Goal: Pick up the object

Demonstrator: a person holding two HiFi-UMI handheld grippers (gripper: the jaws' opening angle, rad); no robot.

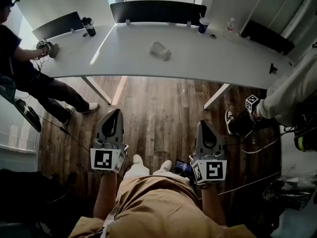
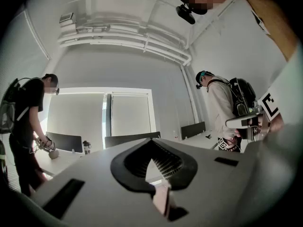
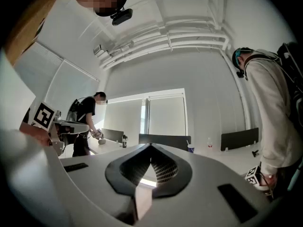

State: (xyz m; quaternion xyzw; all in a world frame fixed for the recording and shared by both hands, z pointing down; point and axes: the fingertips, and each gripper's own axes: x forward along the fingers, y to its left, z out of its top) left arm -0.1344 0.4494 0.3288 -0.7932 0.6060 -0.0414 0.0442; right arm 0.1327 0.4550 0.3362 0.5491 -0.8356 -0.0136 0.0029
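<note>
A small pale crumpled object lies alone near the middle of the long white table. Both grippers are well short of it, held level over the wooden floor above my lap. My left gripper has its jaws closed to a point with nothing between them, and so does my right gripper. In the left gripper view the left gripper shows its jaws meeting, with the table beyond. The right gripper view gives the same picture of the right gripper. The jaws hide the object in both gripper views.
Black screens stand along the table's far edge, with a dark bottle, a cup and a clear bottle. One person stands at the left end, another at the right. Table legs slant down ahead.
</note>
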